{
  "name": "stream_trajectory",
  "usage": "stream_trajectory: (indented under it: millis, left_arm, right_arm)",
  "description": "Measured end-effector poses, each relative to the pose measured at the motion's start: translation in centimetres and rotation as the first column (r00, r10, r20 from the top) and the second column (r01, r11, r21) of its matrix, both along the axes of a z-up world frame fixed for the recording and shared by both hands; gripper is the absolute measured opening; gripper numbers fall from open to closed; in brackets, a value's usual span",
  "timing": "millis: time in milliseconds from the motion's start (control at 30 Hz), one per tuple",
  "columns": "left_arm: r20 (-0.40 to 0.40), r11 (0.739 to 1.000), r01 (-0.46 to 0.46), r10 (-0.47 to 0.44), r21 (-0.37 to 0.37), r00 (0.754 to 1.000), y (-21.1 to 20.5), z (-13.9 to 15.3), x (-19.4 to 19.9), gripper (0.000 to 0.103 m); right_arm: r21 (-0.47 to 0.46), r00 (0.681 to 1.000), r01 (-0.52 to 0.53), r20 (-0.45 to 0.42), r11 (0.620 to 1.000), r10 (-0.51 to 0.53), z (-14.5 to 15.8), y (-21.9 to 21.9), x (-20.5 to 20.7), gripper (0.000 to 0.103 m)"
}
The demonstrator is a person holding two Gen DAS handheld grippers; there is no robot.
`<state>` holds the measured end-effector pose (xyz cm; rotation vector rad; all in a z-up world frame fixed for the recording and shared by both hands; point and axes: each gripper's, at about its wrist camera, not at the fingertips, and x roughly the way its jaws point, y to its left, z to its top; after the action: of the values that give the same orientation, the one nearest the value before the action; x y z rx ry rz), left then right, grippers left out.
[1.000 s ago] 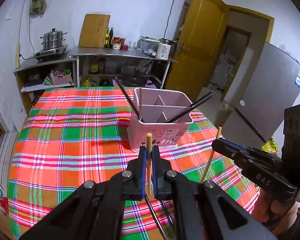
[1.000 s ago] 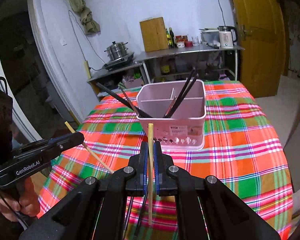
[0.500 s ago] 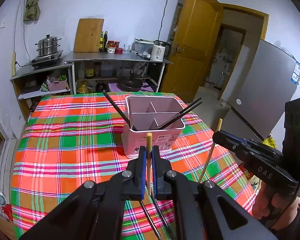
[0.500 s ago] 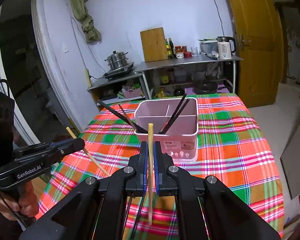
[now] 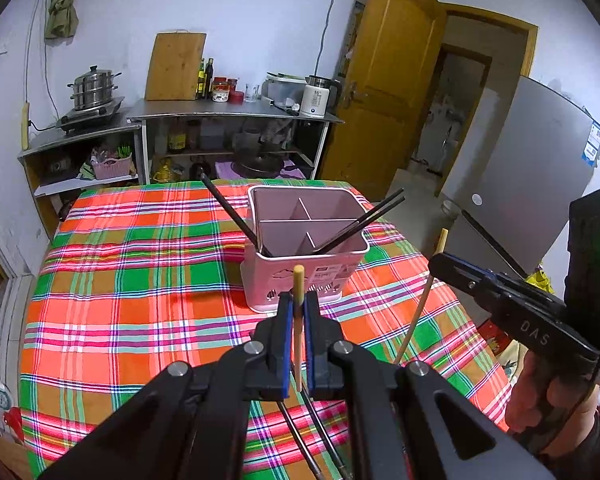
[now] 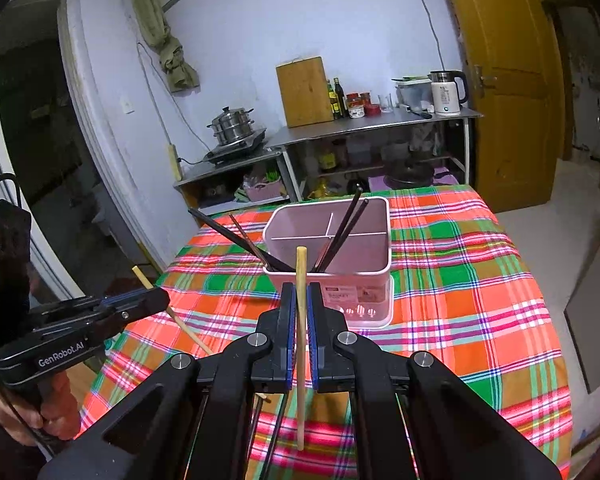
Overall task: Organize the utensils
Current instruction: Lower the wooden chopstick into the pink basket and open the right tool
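My left gripper is shut on an upright wooden chopstick above the near part of the table. The right gripper is likewise shut on a wooden chopstick. Each shows in the other's view: the right gripper with its slanted chopstick, the left gripper with its chopstick. Just beyond both stands the pink divided utensil holder. Black chopsticks lean out of it. Two more black chopsticks lie on the cloth under my left gripper.
The table wears a red, green and orange plaid cloth. Behind it stand metal shelves with pots, bottles and a kettle. A yellow door and a grey fridge are to the right. A person's hand holds the right gripper.
Both grippers keep their chopsticks. The views have shifted only slightly; the holder looks a little smaller in the right wrist view.
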<state>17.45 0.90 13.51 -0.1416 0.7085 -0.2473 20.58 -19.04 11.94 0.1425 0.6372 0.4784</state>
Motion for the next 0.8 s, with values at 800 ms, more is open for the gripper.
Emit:
stream_trajectory:
  millis: [800]
  left_arm:
    - [0.096,1.000,0.020,-0.020,0.006,0.995,-0.5,6.6,6.3,0.006]
  right_arm:
    - [0.048,0.985,0.052,0.162,0.997,-0.060,5.3,1.8,5.1,0.005]
